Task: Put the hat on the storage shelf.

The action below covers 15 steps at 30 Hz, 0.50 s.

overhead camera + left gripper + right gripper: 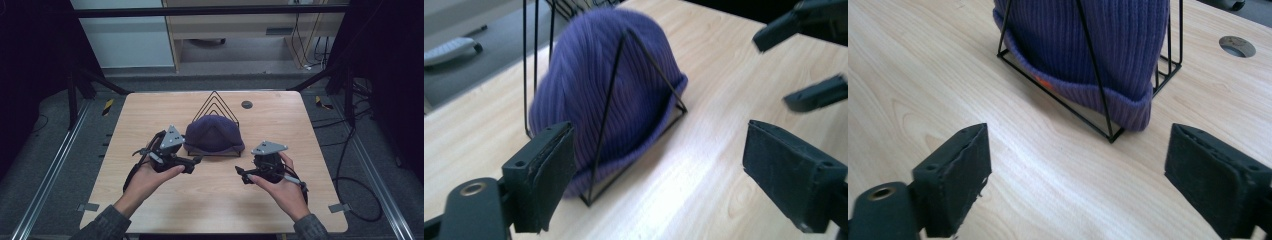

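Flanking the purple knit beanie (pixel 214 132) draped over its black wire rack (pixel 215 100) on the surface (pixel 280 125), left tool (pixel 196 161) and right tool (pixel 240 174) stand wide, holding nothing.

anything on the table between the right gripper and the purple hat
Nothing: in the right gripper view, bare wood lies between the open right gripper and the purple hat in its wire rack.

Bare tabletop (pixel 215 195) is left open between and in front of the two grippers. Toward the middle of the table, the way is blocked by a purple beanie (pixel 214 132) lodged in a black wire rack (pixel 216 102). Open wood is seen on either side of the rack. A round grommet hole (pixel 246 104) is set just beyond it.
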Available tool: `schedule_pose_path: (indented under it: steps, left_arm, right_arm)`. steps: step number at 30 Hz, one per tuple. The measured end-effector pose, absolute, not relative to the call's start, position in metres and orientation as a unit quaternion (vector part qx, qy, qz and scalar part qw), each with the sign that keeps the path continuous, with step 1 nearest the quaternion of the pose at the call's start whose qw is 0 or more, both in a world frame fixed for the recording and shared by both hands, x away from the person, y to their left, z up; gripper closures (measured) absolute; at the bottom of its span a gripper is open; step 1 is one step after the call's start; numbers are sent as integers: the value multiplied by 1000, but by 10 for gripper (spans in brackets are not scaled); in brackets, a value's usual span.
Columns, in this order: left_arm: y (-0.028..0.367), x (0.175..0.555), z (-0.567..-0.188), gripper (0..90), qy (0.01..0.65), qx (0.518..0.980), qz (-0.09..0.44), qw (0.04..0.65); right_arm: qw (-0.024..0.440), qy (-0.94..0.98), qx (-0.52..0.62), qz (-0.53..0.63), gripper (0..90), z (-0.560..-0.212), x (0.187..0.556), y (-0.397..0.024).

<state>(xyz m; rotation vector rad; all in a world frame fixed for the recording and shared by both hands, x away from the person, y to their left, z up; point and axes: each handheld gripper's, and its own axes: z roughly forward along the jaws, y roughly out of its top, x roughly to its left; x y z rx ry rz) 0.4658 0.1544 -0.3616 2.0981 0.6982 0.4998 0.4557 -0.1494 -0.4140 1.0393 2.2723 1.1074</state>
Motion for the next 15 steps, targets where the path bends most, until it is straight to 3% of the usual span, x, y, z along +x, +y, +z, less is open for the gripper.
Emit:
schedule_pose_path:
  steps: [15]
  left_arm:
    - [216, 454, -405, 87, 305, 832, 182, 426]
  right_arm:
    - [189, 829, 361, 382, 84, -444, 432, -191]
